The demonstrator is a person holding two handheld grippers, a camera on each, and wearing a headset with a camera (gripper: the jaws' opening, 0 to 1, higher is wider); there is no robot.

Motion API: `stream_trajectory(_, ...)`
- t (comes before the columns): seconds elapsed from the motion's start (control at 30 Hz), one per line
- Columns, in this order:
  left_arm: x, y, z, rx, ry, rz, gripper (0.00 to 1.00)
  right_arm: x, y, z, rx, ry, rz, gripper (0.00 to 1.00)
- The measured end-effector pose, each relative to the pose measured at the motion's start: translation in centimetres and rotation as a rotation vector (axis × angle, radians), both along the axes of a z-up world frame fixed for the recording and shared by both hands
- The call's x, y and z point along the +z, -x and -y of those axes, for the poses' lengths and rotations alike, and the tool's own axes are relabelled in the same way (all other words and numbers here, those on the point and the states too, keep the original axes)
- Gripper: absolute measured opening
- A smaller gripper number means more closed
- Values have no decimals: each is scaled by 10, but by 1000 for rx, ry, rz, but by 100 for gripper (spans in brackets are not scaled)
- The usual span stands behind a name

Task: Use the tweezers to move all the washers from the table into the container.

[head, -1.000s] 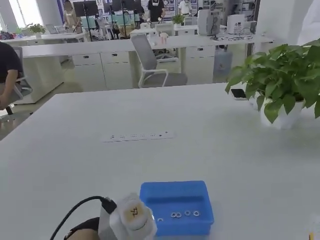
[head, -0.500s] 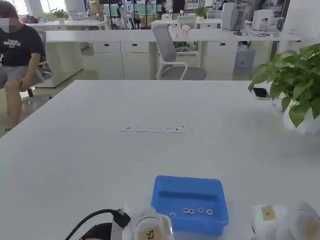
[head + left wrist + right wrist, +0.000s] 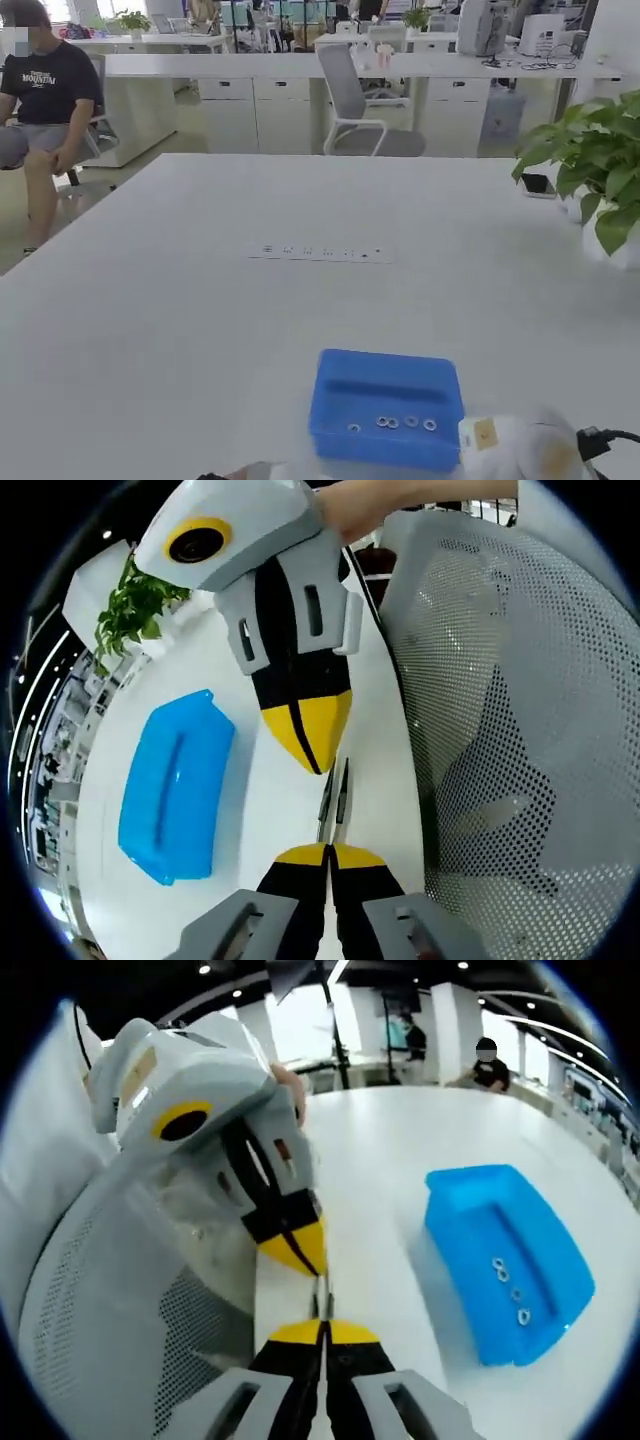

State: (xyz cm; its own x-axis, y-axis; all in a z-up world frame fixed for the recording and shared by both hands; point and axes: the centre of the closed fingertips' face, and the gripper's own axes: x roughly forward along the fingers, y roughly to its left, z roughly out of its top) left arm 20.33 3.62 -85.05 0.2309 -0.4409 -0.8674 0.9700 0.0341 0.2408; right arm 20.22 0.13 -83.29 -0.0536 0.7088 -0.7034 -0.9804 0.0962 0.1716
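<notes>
Washers, small silver metal rings (image 3: 382,422): four lie in a row inside the rectangular blue plastic container (image 3: 388,392), lower centre of the head view, on the white table (image 3: 200,320). Whether more wait on the table I cannot tell; judged well along, possibly done. Left gripper (image 3: 328,852), bottom centre of its view: jaws drawn together on the slim metal tweezers (image 3: 335,800). Right gripper (image 3: 322,1332) faces it tip to tip, jaws also together; whether it grips the tweezers is unclear.

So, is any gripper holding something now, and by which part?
The tweezers appear held at both ends: the left gripper is shut on one end, the right gripper on the other.
</notes>
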Motion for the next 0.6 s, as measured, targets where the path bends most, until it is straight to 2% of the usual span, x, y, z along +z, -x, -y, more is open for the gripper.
stream_trajectory(0.13,1,-7,7,-8,-1,-3,0,11,-7,17,-107,-29,29,0)
stream_trajectory(0.3,1,-17,17,-14,21,-2,0,29,-14,43,-233,-62,72,0)
stream_trajectory(0.33,1,-17,19,-21,33,-15,0,34,-15,50,-267,-74,82,0)
stream_trajectory(0.43,1,-17,24,-71,30,-17,0,46,-18,62,-325,-95,107,0)
stream_trajectory(0.6,0,-14,28,-153,26,-10,0,59,-22,77,-404,-145,121,0)
